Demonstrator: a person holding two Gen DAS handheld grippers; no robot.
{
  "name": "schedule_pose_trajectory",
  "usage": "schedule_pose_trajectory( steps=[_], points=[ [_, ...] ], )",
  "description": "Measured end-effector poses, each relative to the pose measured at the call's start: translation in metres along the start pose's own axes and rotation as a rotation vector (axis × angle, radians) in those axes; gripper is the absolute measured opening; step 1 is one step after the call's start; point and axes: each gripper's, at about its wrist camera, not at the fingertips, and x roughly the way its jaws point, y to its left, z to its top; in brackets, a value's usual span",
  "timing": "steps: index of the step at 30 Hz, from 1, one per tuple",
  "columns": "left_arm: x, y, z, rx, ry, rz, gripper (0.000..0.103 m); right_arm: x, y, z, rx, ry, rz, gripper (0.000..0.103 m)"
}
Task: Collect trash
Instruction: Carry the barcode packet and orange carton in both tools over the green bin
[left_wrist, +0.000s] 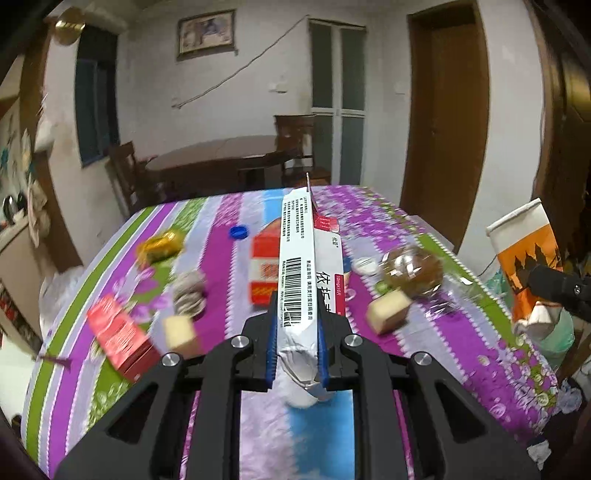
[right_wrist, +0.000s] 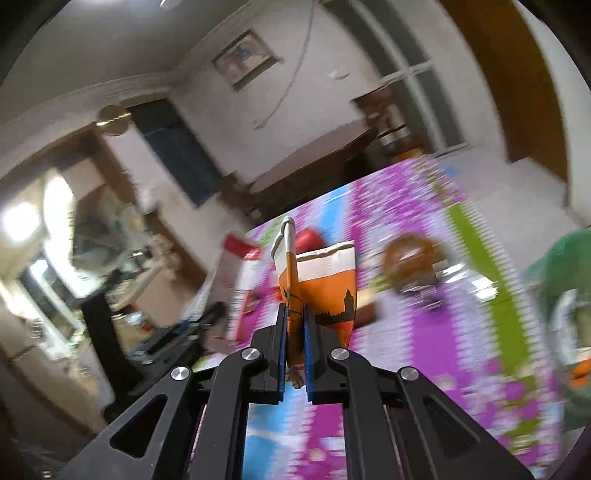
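Note:
My left gripper is shut on a crushed white medicine box with a barcode, held up above the flowered tablecloth. My right gripper is shut on a flattened orange-and-white paper carton printed with a black skyline. In the left wrist view that carton hangs at the table's right edge above a green bin. The same bin shows blurred at the right of the right wrist view. There the white box appears at the left.
Litter lies on the cloth: a red box, a red-and-white box, a blue bottle cap, a yellow wrapper, two yellow blocks, and a clear tub with brown contents. A dark wooden table and chairs stand behind.

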Motion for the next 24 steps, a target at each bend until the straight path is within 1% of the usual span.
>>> schedule_pose_trajectory(
  steps=[1, 5, 7, 10, 12, 17, 19, 23, 24],
  points=[
    [0.001, -0.008, 0.004, 0.012, -0.006, -0.005, 0.015, -0.006, -0.005, 0.002, -0.005, -0.012, -0.026, 0.009],
    [0.004, -0.041, 0.019, 0.062, -0.027, -0.030, 0.015, -0.038, -0.026, 0.010, -0.032, -0.066, -0.184, 0.009],
    [0.008, -0.057, 0.023, 0.088, -0.037, -0.040, 0.015, -0.053, -0.036, 0.013, -0.040, -0.087, -0.244, 0.009],
    [0.014, -0.085, 0.029, 0.131, -0.045, -0.069, 0.015, -0.077, -0.053, 0.019, -0.056, -0.115, -0.359, 0.009],
    [0.019, -0.100, 0.032, 0.151, -0.044, -0.086, 0.015, -0.089, -0.065, 0.022, -0.058, -0.122, -0.409, 0.009],
    [0.029, -0.149, 0.038, 0.209, -0.042, -0.167, 0.015, -0.119, -0.093, 0.029, -0.069, -0.122, -0.522, 0.009],
    [0.035, -0.167, 0.041, 0.232, -0.042, -0.191, 0.015, -0.127, -0.105, 0.032, -0.068, -0.114, -0.559, 0.009],
    [0.046, -0.202, 0.045, 0.279, -0.022, -0.280, 0.015, -0.141, -0.133, 0.041, -0.064, -0.083, -0.636, 0.009],
    [0.047, -0.208, 0.045, 0.288, -0.022, -0.290, 0.015, -0.144, -0.139, 0.043, -0.065, -0.074, -0.656, 0.009]
  ],
)
